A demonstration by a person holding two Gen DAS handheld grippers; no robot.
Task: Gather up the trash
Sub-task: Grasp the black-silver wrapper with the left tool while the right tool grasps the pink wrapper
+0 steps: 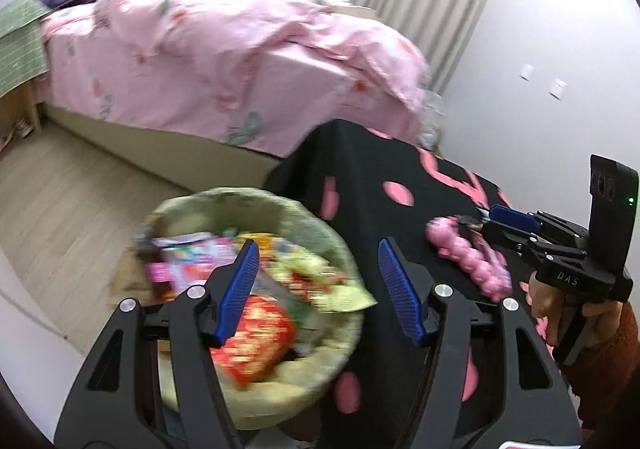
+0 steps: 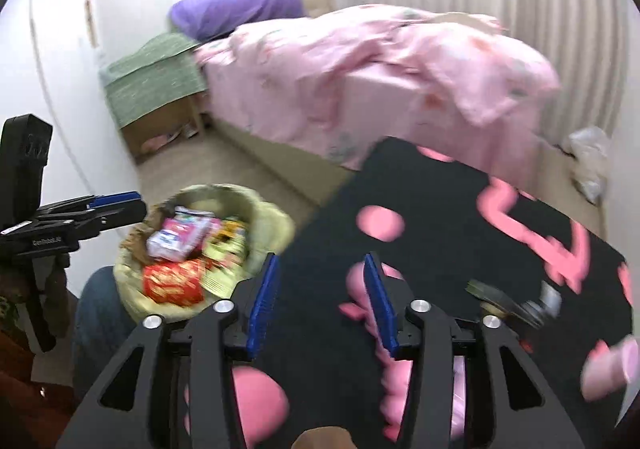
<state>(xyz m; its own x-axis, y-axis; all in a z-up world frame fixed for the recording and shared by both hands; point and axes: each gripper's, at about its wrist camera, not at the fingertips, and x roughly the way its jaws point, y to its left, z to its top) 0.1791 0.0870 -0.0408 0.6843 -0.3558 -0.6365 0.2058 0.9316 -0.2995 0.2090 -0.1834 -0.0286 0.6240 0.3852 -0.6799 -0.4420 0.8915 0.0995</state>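
trash sits in the basket, both grippers empty and apart

trash (image 1: 224,273) fills the soft green basket (image 1: 332,245), which stands on the floor just beside the black table (image 1: 384,169): a red packet (image 1: 256,341), a pink-and-white packet (image 2: 180,237) and yellow wrappers (image 2: 228,245) lie piled inside. the left gripper (image 1: 318,289) hovers over the basket's table-side rim, jaws apart with nothing between them. the right gripper (image 2: 322,301) hangs over the table, jaws also apart and empty.

on the table, near the right gripper, lie a pink beaded thing (image 1: 468,257) and a dark, blurred item (image 2: 504,301); a pale pink object (image 2: 608,369) sits near the edge. whether any of these counts as trash i cannot tell from these blurred views.

judging by this, the step in hand is reaching for the next piece. to do it well: slow the hand so the target reads clearly, line the open jaws across the item's narrow side, come down until the pads straddle it, then close firmly. carry it over the basket's middle, not the rim, before letting go, since the pile is already high and a loose wrapper could slide off to the floor (image 1: 60,201).
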